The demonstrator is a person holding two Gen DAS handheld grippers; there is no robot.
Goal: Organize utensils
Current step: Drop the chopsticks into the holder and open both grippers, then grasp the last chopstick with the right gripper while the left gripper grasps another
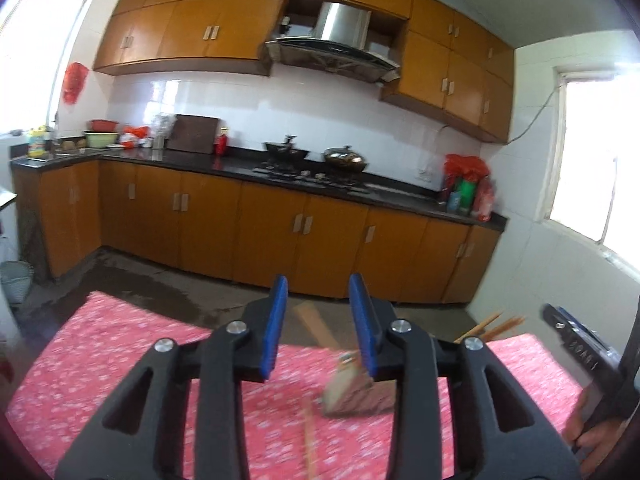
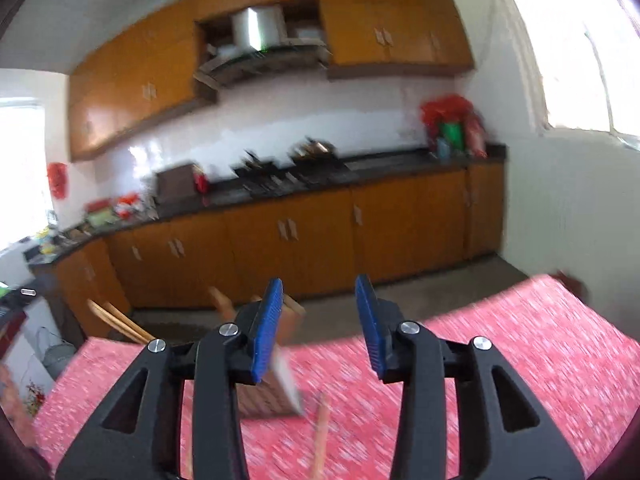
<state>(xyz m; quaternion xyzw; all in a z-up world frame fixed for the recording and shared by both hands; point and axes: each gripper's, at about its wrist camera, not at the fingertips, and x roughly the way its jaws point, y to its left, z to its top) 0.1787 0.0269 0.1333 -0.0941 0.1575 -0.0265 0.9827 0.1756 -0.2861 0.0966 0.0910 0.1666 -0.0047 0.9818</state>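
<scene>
Utensils [image 1: 352, 388] blurred on pink cloth [image 1: 120, 360], both grippers' jaws apart, holding nothing

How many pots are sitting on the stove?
2. A dark pan sits on the left side of the stove, and a shiny lidded pot on the right. Nothing seems hidden behind them.

A utensil holder [image 1: 352, 390] stands on the bench [image 1: 120, 360] at twelve o'clock, a loose chopstick [image 1: 309, 440] before it at six, chopsticks [image 1: 490, 326] at two, floor beyond.
</scene>
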